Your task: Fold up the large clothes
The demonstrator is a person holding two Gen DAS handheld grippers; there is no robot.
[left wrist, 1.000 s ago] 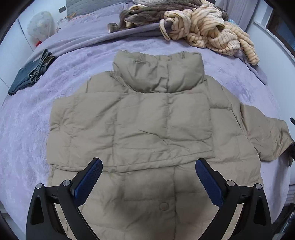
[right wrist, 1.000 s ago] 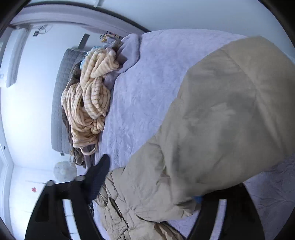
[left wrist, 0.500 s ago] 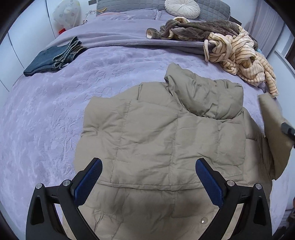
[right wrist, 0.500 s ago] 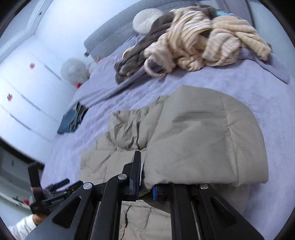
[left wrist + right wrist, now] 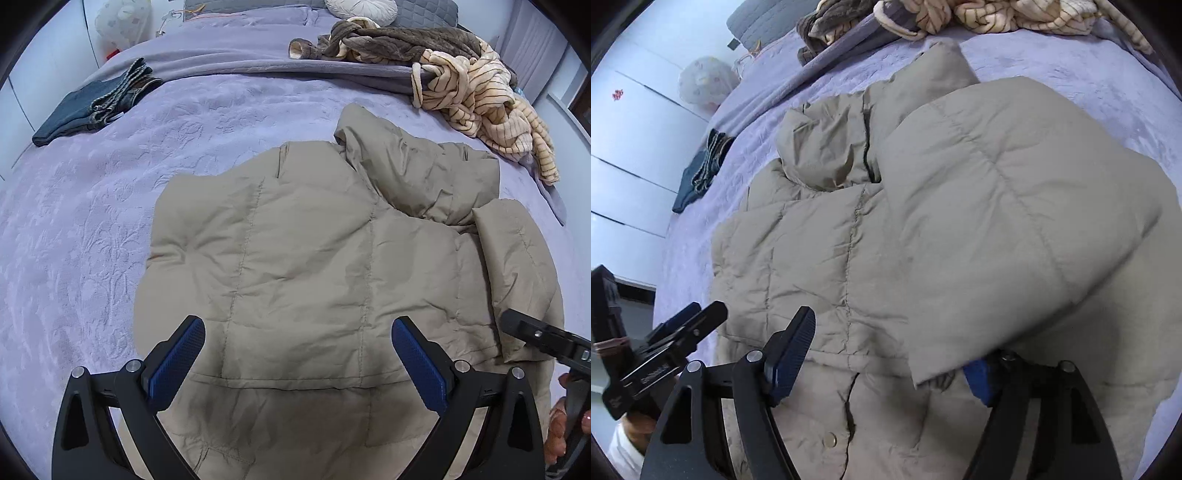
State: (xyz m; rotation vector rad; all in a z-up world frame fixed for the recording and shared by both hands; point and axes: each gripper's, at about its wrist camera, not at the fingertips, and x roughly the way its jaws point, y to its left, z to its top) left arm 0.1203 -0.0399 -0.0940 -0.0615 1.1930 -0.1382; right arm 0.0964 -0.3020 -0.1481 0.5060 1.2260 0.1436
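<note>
Laying the sleeve [image 5: 1015,206] flat across the jacket [image 5: 314,266] calls for smoothing; right tongs [image 5: 886,362] gape around its cuff, left tongs [image 5: 299,358] gape empty.

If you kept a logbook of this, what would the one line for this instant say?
step: sleeve folded onto jacket | left gripper: open, empty | right gripper: open at cuff | surface: bed

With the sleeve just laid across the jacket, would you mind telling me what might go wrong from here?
1. The puffy sleeve lies over the jacket with its cuff over one pad of the open right gripper; pulling away might drag it back off.
2. The stand-up collar is crumpled, so the next fold may bunch.
3. The striped garment lies close to the collar and could get caught.
</note>
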